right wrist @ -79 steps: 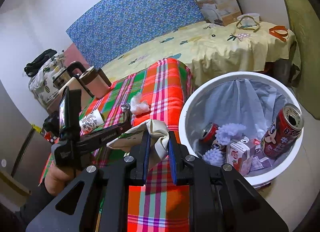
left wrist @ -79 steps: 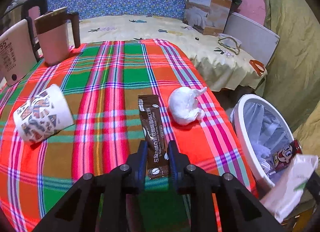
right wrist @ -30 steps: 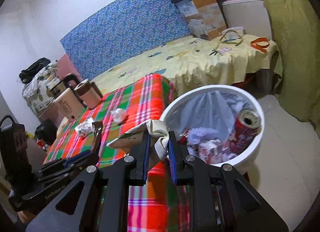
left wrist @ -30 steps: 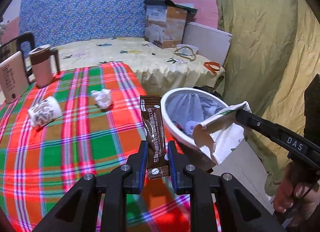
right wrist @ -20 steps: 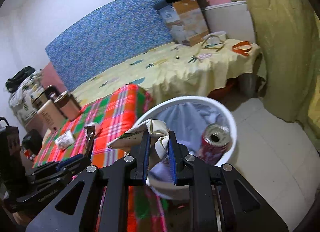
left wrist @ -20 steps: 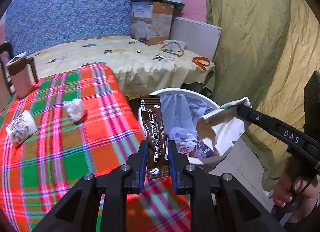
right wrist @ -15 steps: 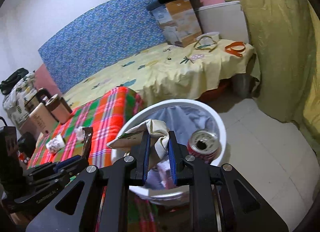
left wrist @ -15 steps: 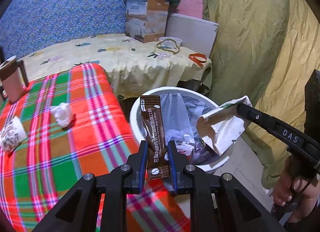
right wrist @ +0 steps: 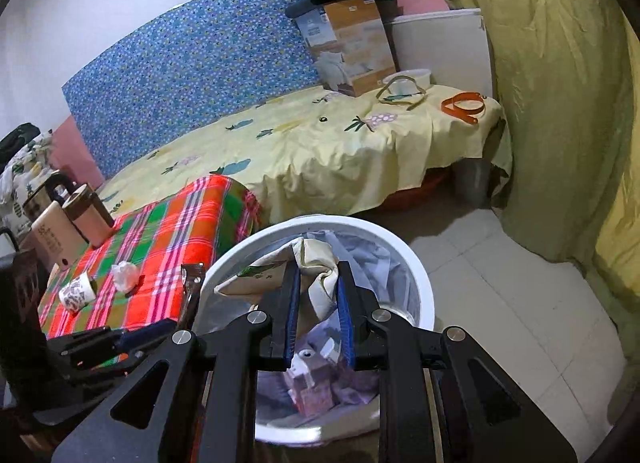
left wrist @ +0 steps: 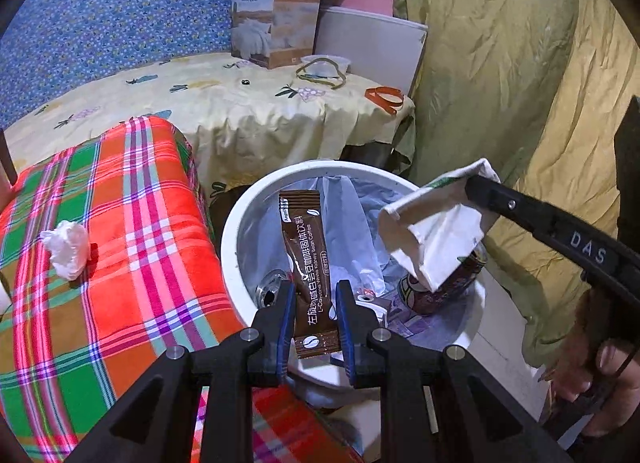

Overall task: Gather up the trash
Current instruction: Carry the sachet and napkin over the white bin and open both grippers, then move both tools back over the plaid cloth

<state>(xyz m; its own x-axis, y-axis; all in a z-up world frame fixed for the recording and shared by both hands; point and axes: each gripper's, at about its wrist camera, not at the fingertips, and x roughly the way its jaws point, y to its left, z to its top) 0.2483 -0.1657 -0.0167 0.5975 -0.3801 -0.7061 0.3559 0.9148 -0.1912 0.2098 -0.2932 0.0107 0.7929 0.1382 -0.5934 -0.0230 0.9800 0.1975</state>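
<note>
My left gripper (left wrist: 314,305) is shut on a brown coffee sachet (left wrist: 306,255) and holds it upright over the near rim of the white trash bin (left wrist: 230,231). My right gripper (right wrist: 316,293) is shut on a crumpled white wrapper (right wrist: 316,263) and holds it above the bin (right wrist: 420,283). In the left wrist view the wrapper (left wrist: 432,235) hangs over the bin's right side. The bin holds cans and cartons. A crumpled white tissue (left wrist: 66,249) lies on the plaid table (left wrist: 140,255), also in the right wrist view (right wrist: 126,275).
A patterned paper cup (right wrist: 76,295) lies on its side on the plaid cloth, with a mug (right wrist: 86,217) and a box at the far end. A bed with a yellow sheet (left wrist: 248,103) stands behind. An olive curtain (left wrist: 500,63) hangs at the right.
Both grippers have swung from the table to over the bin. The sachet and the wrapper are still held. The bin now sits under both.
</note>
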